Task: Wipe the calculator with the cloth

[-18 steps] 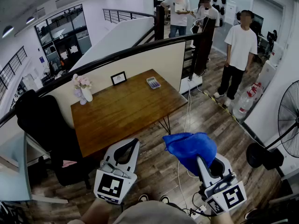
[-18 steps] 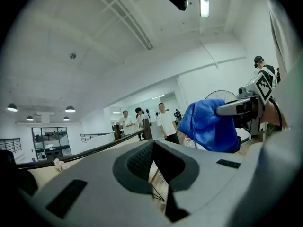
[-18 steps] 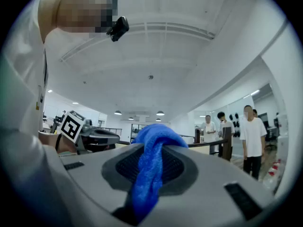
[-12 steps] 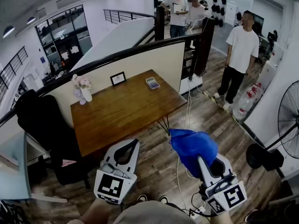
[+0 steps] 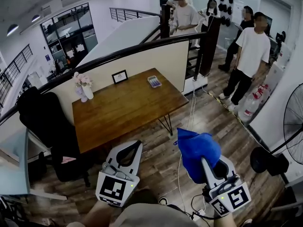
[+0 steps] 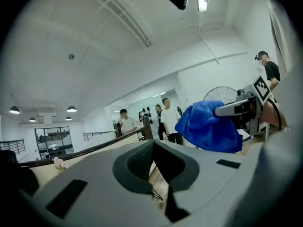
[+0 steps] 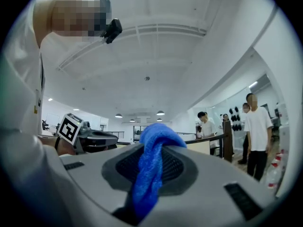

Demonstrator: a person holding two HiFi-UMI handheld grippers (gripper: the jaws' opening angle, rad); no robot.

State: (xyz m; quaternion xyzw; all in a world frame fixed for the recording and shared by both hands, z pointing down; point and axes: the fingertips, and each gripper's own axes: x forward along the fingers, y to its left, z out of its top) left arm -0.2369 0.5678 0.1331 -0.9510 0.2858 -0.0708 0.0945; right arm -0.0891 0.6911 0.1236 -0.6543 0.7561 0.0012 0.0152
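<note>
Calculator (image 5: pixel 155 82) lies flat, long axis running away (right gripper (image 5: pixel 203 164) pinches cloth (image 5: pixel 196 148)).

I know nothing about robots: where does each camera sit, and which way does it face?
Head view: on the person's head, facing forward and down at the table and calculator; left gripper and right gripper show below.
Left gripper view: on the left gripper, tilted up toward the ceiling; its shut, empty jaws show.
Right gripper view: on the right gripper, tilted upward; its jaws clamp the blue cloth.
Shared: all three views show the cloth.
</note>
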